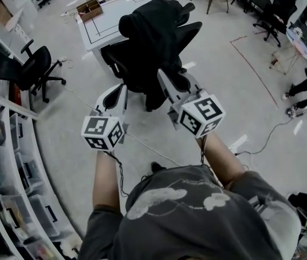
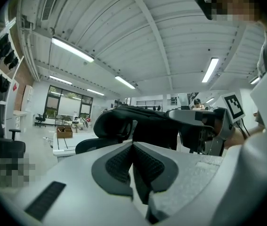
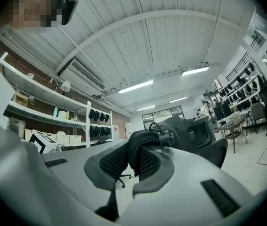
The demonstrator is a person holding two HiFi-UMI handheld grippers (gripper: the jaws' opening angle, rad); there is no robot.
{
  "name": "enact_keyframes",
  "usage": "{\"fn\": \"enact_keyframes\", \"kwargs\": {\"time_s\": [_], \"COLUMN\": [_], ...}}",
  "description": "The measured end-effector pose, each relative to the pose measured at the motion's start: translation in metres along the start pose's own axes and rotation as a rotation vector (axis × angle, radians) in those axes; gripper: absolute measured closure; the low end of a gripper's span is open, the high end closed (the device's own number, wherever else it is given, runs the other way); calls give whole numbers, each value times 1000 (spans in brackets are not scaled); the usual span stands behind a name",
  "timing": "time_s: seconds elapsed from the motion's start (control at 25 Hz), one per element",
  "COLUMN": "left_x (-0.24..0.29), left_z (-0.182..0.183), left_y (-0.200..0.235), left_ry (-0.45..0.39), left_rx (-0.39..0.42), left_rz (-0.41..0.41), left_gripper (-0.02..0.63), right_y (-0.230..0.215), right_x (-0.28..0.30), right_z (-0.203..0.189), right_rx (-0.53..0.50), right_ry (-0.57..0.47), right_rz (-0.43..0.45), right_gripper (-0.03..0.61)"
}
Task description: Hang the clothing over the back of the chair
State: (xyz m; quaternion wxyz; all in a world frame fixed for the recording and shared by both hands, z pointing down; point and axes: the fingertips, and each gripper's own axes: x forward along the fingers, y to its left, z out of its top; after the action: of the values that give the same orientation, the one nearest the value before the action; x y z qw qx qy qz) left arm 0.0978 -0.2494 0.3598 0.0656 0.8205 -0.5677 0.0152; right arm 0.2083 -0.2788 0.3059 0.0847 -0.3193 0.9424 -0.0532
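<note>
Right gripper view alone reveals right gripper [image 3: 133, 149] pinching the clothing [image 3: 180, 128]; left gripper [image 2: 133, 145] closed, empty

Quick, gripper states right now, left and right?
Left gripper: closed, nothing between its jaws.
Right gripper: closed on the black clothing.

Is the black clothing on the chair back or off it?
On. The black clothing drapes over the chair back, one end hanging down, while the right gripper pinches its fabric.
</note>
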Motion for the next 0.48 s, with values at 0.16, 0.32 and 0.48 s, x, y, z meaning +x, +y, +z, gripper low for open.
{"fn": "enact_keyframes", "kwargs": {"time_s": [0.16,0.32,0.48], "left_x": [2,-1,-9], "left_z": [-7,-18,-30], "left_y": [-19,-39,-56], "left_ry": [17,39,53], "left_rx": [-6,-14,-30], "left_rz": [3,16,39], "left_gripper": [612,612,612], "right_y": [-12,-20,-27], "right_x": [-13,-29,-46], "right_z": [-5,-11,-18], "right_rx": [41,86,150], "right_ry": [10,26,26], "right_rz": [-13,-11,-10], "right_gripper": [541,464,350]}}
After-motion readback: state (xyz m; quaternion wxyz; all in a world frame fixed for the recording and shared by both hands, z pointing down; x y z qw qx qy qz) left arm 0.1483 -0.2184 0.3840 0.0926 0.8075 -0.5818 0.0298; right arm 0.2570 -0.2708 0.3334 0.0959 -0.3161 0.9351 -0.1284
